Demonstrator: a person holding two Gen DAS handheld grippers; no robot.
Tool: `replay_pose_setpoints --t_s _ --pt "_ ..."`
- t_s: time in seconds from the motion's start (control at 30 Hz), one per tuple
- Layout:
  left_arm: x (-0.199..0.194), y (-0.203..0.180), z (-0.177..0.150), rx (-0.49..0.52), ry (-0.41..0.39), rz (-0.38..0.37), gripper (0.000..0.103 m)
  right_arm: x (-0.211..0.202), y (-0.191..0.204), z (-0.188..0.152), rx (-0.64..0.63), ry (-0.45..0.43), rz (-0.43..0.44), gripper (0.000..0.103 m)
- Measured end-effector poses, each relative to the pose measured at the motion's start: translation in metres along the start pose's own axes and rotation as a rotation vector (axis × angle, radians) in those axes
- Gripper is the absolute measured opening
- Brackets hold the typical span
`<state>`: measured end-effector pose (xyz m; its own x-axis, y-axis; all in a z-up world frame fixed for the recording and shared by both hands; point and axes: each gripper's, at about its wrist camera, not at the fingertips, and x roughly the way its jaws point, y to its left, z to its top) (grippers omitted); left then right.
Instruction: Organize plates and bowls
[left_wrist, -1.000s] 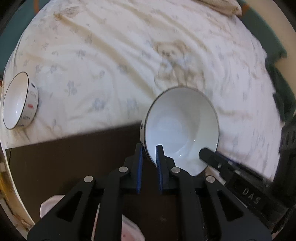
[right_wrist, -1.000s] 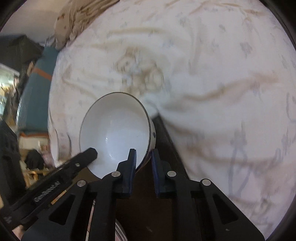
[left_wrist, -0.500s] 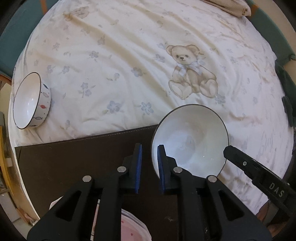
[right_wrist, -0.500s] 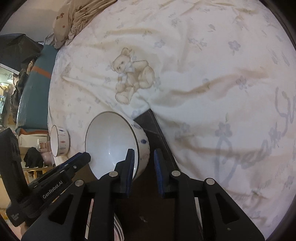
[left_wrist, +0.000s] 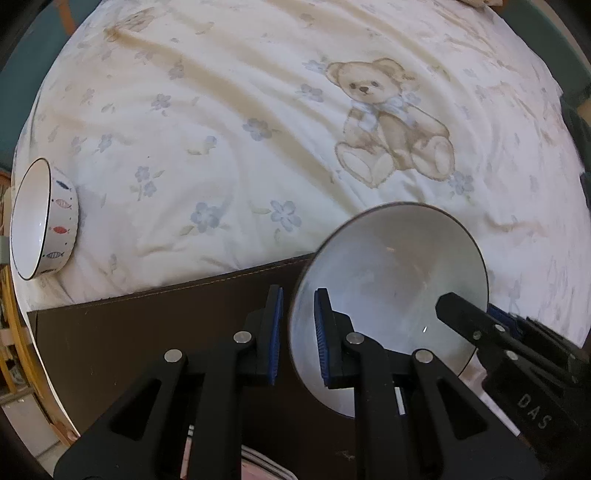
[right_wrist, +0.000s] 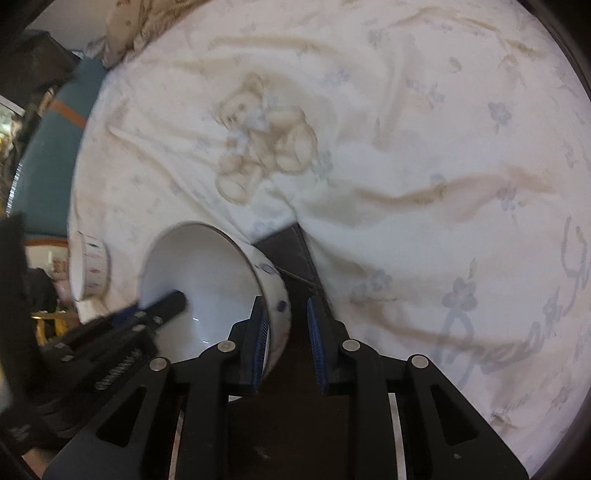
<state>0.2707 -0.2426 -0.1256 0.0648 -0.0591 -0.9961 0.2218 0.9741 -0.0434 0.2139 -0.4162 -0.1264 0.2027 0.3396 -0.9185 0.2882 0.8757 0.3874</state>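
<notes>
A large white bowl with a dark rim (left_wrist: 391, 280) is held tilted above a dark brown mat (left_wrist: 147, 332). My left gripper (left_wrist: 297, 317) straddles its left rim, one finger inside and one outside, jaws a little apart around the wall. My right gripper (right_wrist: 286, 328) straddles the opposite rim of the same bowl (right_wrist: 207, 280), its jaws wider than the wall. A smaller white bowl with a fish pattern (left_wrist: 40, 218) sits on the bedsheet at the far left; it also shows in the right wrist view (right_wrist: 88, 269).
A cream bedsheet with a teddy bear print (left_wrist: 391, 122) covers the bed beyond the mat. A stack of plates (left_wrist: 258, 469) peeks out under my left gripper. A wooden frame edge (left_wrist: 22, 332) runs along the left.
The large bowl has come lower and nearer the mat, tilting more. Both grippers' jaws have widened slightly around its rim.
</notes>
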Motion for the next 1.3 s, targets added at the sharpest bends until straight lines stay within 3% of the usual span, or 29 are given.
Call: replay_pose_setpoints --t_s 0.13,0.63,1.0,1.3 --pt "0.002 -0.006 0.001 0.012 0.003 0.002 0.011 -0.002 0.008 0.0 -0.042 -0.013 -0.007 0.014" --pt "-0.046 -0.008 -0.034 0.022 -0.064 0.025 0.01 -0.029 0.025 -0.009 -0.076 -0.058 0.012 0.014" --pt "-0.097 0.035 -0.069 -0.026 -0.122 0.023 0.01 -0.064 0.064 -0.038 -0.163 -0.114 0.055 0.014" --pt "-0.128 0.07 -0.121 -0.051 -0.168 0.006 0.01 -0.088 0.104 -0.083 -0.29 -0.13 0.087 0.014"
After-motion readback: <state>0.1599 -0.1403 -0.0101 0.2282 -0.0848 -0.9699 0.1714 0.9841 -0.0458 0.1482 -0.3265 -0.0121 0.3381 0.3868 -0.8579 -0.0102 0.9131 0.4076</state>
